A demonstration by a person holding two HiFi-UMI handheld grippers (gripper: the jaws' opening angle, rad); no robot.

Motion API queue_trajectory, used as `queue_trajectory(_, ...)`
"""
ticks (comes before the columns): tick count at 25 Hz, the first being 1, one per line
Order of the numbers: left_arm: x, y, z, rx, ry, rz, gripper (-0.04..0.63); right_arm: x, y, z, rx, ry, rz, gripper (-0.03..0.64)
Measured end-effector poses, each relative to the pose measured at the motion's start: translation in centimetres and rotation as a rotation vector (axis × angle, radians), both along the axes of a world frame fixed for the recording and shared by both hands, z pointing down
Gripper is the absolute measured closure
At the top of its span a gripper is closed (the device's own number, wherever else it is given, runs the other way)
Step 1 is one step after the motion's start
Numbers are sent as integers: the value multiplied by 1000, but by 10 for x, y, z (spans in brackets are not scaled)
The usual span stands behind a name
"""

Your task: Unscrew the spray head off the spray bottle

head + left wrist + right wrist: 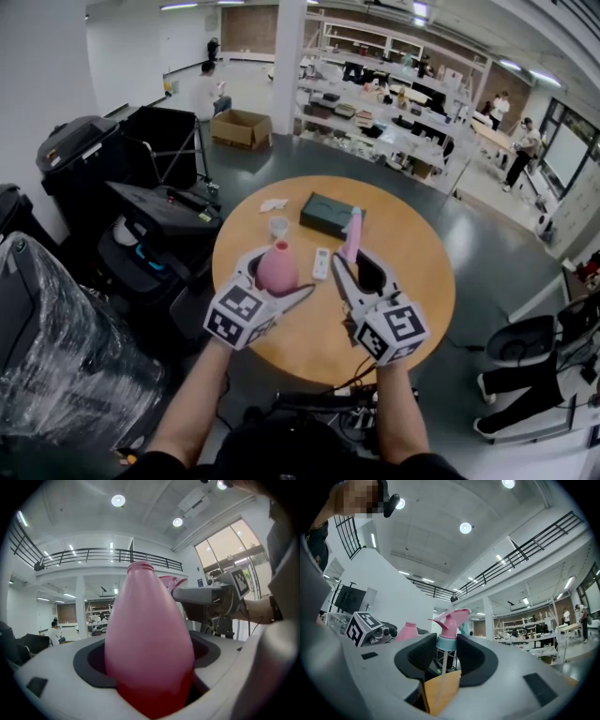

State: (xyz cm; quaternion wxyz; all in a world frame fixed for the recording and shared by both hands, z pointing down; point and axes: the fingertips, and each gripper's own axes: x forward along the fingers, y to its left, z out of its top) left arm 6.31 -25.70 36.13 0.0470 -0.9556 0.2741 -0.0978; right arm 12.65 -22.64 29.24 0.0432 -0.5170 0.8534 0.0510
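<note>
Head view: just below the middle of the frame, over the round bench [412, 281], the left tongs [279, 278] are closed on the pink spray bottle [277, 269]; to their right the right tongs [354, 261] hold the pink spray head [353, 230], apart from the bottle.

Left gripper view: the bottle [149, 634] fills the centre, clamped low on its body between widely spread jaws [150, 667]; its threaded neck is bare; the spray head [172, 581] shows just right of the neck.

Right gripper view: the tongs [443, 656] stand fairly wide, pads pressing the spray head's [451, 620] pale blue collar [446, 641]; its dip tube [443, 677] hangs free; the bottle [408, 632] sits at left.
</note>
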Motion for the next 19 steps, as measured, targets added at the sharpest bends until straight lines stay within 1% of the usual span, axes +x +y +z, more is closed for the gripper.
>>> queue_trajectory(19,9,4,6,0,-6,19,158,1,4,2,6,10,4,474)
